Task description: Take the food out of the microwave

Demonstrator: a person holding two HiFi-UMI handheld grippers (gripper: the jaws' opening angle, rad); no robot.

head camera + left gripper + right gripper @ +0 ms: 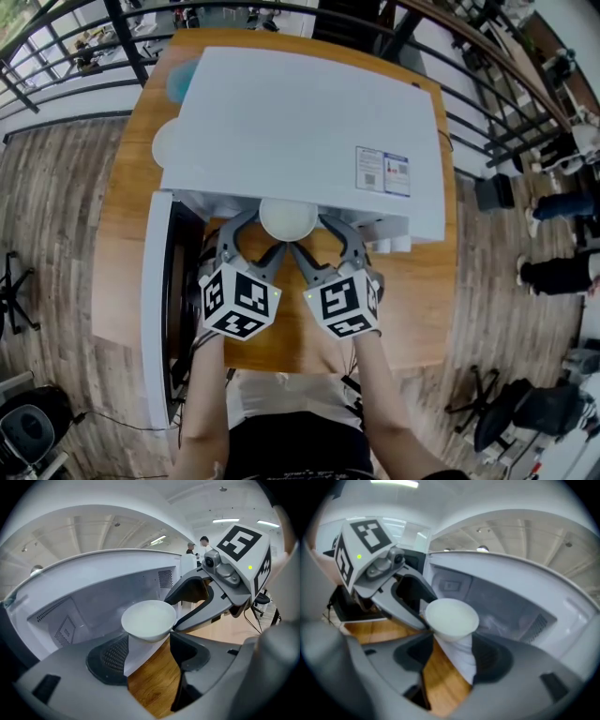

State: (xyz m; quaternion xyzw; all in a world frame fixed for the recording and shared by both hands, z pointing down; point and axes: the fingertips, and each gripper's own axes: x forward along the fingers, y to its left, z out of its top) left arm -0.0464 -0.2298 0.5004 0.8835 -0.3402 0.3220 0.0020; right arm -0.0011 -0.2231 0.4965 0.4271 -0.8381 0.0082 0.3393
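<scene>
A: Left gripper (151, 635), jaws?
B: Closed on the left side of the white bowl (149, 618), tips against its wall just below the rim.
A: Right gripper (451, 637)?
B: Same, mirrored. Its jaws are closed on the bowl's right side. The two marker cubes sit side by side, nearly touching, near of the bowl.
A: Bowl position?
B: Upright, between both grippers at the open mouth of the microwave (300, 122). In the head view its far half lies under the near edge of the microwave's top. The inside reads plain white; contents cannot be told.
A: Surroundings?
B: The door (155, 300) is swung open at the left, seen edge-on. The microwave stands on a wooden surface (412, 300), with bare wood under the grippers. Plank floor around, black railing (122, 42) on the far side.
</scene>
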